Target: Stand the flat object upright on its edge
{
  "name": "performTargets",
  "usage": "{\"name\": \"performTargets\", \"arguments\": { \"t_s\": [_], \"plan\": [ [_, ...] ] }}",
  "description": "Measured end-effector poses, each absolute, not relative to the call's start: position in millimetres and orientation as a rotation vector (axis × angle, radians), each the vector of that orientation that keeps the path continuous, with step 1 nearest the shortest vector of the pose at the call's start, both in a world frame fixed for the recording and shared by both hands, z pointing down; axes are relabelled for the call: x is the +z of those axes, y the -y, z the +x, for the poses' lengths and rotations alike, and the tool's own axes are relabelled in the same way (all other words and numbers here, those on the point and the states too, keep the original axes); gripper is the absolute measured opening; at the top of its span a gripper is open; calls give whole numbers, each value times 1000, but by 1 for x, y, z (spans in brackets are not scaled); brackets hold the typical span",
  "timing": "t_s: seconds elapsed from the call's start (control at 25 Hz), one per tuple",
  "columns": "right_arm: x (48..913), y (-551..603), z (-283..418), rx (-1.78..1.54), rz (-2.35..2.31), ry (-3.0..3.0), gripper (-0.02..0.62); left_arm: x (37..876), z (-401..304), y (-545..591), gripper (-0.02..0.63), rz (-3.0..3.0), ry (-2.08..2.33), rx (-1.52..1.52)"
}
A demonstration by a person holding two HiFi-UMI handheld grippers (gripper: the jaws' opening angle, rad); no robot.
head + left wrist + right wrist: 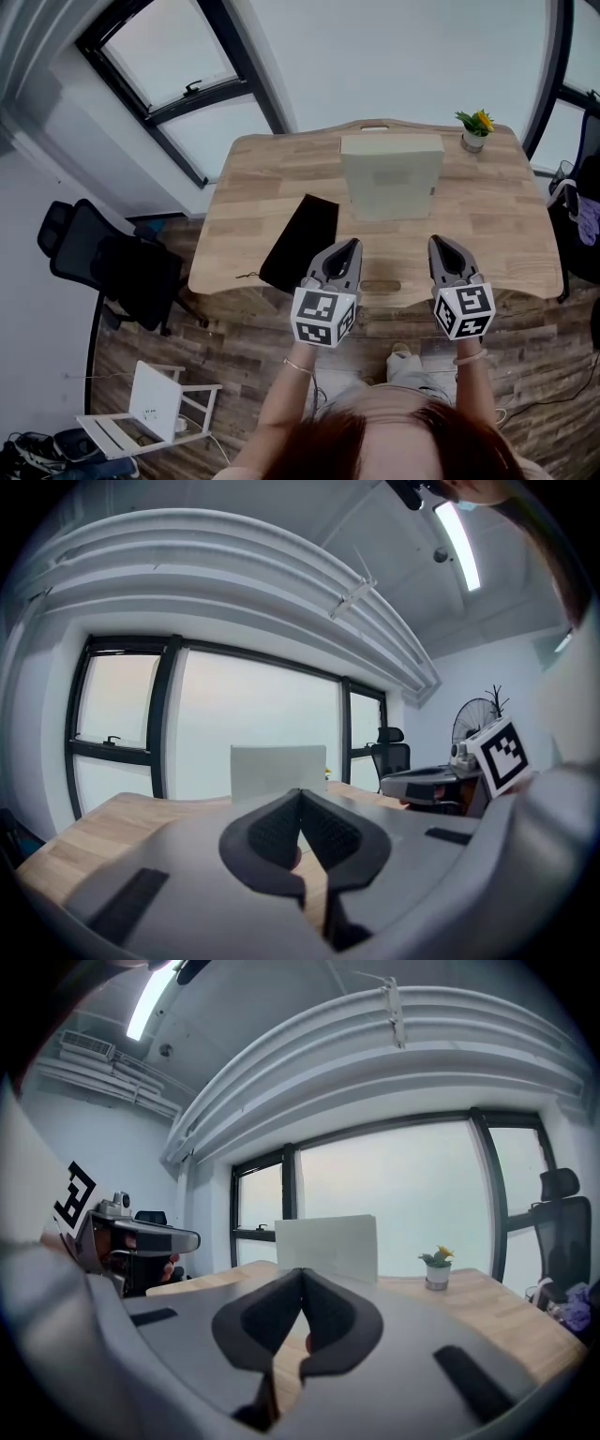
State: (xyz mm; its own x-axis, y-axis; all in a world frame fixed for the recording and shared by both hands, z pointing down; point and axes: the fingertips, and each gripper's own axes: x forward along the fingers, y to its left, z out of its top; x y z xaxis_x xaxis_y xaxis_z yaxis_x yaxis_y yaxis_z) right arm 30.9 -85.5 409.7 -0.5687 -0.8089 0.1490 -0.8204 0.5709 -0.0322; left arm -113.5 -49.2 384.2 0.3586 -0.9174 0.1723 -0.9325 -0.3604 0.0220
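A pale, flat rectangular box stands upright on its edge in the middle of the wooden desk. It also shows straight ahead in the left gripper view and in the right gripper view. My left gripper hovers over the desk's front edge, short of the box and a little left of it, jaws shut on nothing. My right gripper hovers level with it on the box's right side, also shut and empty. Neither gripper touches the box.
A black flat pouch lies on the desk left of the box, reaching the front edge. A small potted plant stands at the back right corner. A black office chair stands on the floor to the left, and another chair sits at the right.
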Motion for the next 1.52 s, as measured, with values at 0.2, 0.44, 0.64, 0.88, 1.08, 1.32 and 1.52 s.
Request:
{"name": "performTargets", "arguments": {
  "t_s": [0.2, 0.44, 0.64, 0.88, 1.08, 1.32, 1.52],
  "plan": [
    [399, 62, 29, 150, 1426, 2690, 0, 376, -122, 31, 9, 2492, 1711, 173],
    [384, 36, 28, 122, 1464, 2703, 0, 369, -125, 9, 9, 2506, 1722, 162],
    [370, 14, 25, 69, 1483, 2717, 0, 362, -126, -12, 10, 2519, 1727, 190],
    [358, -13, 18, 2, 1488, 2735, 0, 342, -131, -34, 10, 2550, 1737, 123],
    [354, -32, 16, -27, 1489, 2718, 0, 334, -133, -53, 10, 2560, 1709, 83],
    [348, -56, 10, -71, 1462, 2721, 0, 323, -134, -75, 11, 2593, 1665, 37],
    [340, -69, 14, -74, 1480, 2736, 0, 317, -130, -91, 10, 2619, 1656, 33]
  ]
}}
